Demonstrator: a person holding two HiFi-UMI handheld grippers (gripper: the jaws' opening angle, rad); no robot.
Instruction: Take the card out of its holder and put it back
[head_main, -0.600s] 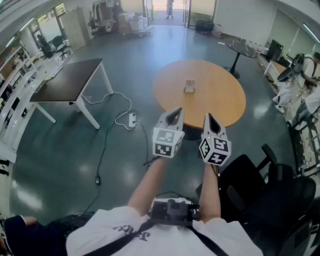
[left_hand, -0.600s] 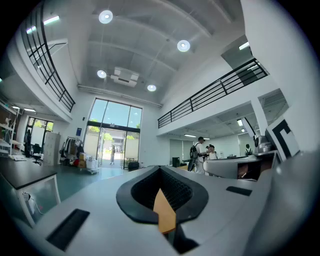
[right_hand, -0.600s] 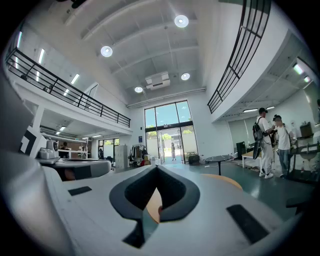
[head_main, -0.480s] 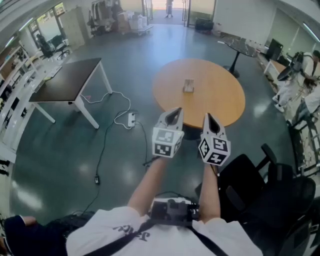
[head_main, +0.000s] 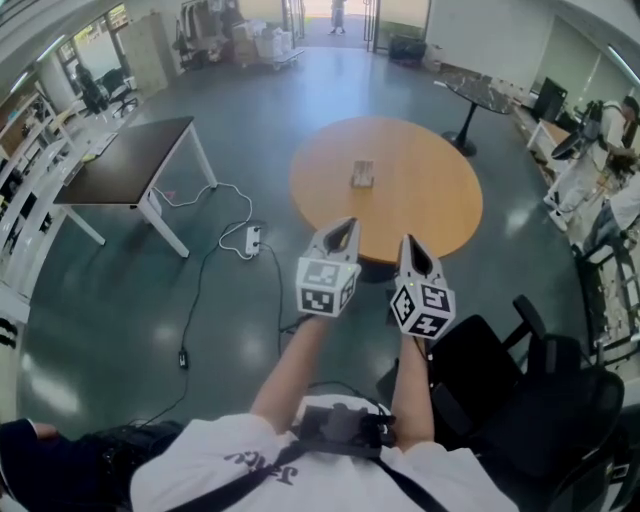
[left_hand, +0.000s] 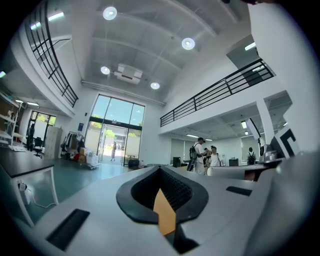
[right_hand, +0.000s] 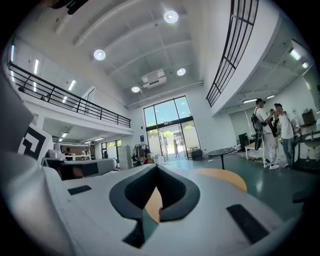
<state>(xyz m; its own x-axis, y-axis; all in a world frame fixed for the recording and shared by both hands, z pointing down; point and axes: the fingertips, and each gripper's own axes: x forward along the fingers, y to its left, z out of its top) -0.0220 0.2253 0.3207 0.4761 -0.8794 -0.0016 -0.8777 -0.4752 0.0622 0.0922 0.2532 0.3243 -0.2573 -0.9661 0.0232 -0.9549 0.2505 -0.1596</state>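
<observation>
Head view shows the holder (head_main: 362, 174) on a round table (head_main: 430, 205), well ahead of the person; it is too small to tell whether the card sits in it. The left gripper (head_main: 345, 230) and right gripper (head_main: 410, 247) are held level, each with jaws together on nothing. Judging by that, the task has not begun: reaching, pulling the card out and returning it all remain.

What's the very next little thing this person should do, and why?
Probably step forward toward the round table. The card holder sits on it, well beyond both claws, and the left claw and right claw are shut with nothing in them, so neither can reach the card from here.
</observation>
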